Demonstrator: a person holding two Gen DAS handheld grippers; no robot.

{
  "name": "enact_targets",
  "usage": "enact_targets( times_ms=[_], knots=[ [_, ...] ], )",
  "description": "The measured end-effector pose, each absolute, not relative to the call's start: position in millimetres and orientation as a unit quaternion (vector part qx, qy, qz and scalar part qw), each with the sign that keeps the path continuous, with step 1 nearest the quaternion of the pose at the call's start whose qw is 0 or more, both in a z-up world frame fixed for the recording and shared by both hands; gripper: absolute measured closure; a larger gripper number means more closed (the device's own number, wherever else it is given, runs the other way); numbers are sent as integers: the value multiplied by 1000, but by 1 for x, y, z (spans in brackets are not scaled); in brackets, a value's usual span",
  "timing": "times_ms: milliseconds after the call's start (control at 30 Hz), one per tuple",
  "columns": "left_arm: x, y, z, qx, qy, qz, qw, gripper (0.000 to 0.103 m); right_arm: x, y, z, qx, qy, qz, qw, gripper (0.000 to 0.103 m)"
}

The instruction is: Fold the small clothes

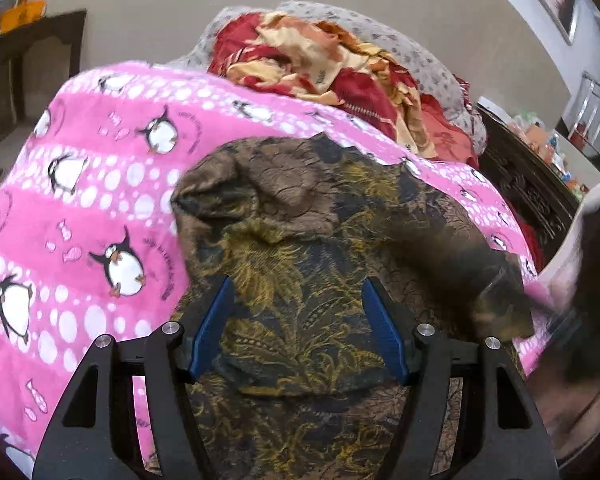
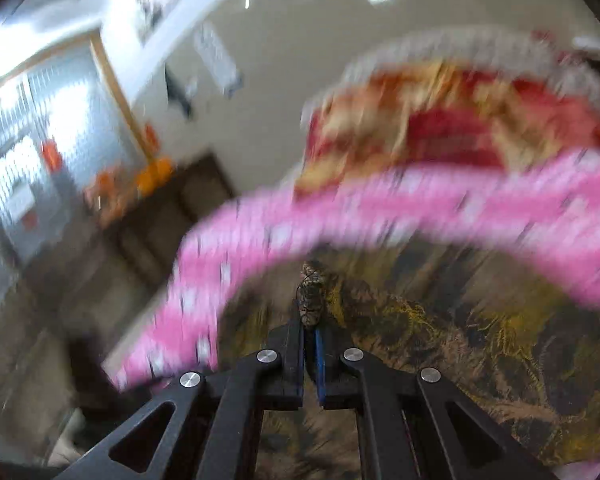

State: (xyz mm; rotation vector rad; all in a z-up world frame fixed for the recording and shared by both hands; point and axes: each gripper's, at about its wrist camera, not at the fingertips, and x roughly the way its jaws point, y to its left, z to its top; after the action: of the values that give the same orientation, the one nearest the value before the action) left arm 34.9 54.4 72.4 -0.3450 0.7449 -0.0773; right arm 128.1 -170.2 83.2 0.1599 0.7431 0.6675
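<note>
A dark brown garment with a gold leaf pattern (image 1: 300, 248) lies spread on a pink penguin blanket (image 1: 100, 184). My left gripper (image 1: 296, 324) hovers over the garment with its blue pads apart and nothing between them. The right wrist view is heavily blurred by motion. There my right gripper (image 2: 310, 320) is shut on a bunched edge of the same garment (image 2: 440, 320), a small fold of the cloth sticking out past its fingertips. A blurred dark shape with a pale sleeve (image 1: 580, 264) crosses the right edge of the left wrist view.
A heap of red and cream clothes (image 1: 328, 64) lies on a grey patterned cover (image 1: 420, 56) behind the blanket. Dark carved wooden furniture (image 1: 532, 196) stands to the right, and a dark table (image 1: 32, 52) at the far left. The pink blanket (image 2: 340, 208) runs across the right wrist view.
</note>
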Motion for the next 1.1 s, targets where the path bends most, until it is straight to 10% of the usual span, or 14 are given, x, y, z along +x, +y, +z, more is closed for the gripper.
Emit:
enact_targets(
  times_ms=[167, 367, 1100],
  knots=[
    [44, 34, 58, -182, 385, -123, 896, 36, 109, -139, 17, -6, 416, 298, 859, 94],
    [77, 10, 21, -227, 437, -190, 850, 37, 63, -176, 37, -65, 393, 278, 874, 29],
    [46, 21, 10, -266, 375, -176, 870, 36, 35, -217, 4, -112, 422, 190, 879, 11]
  ],
)
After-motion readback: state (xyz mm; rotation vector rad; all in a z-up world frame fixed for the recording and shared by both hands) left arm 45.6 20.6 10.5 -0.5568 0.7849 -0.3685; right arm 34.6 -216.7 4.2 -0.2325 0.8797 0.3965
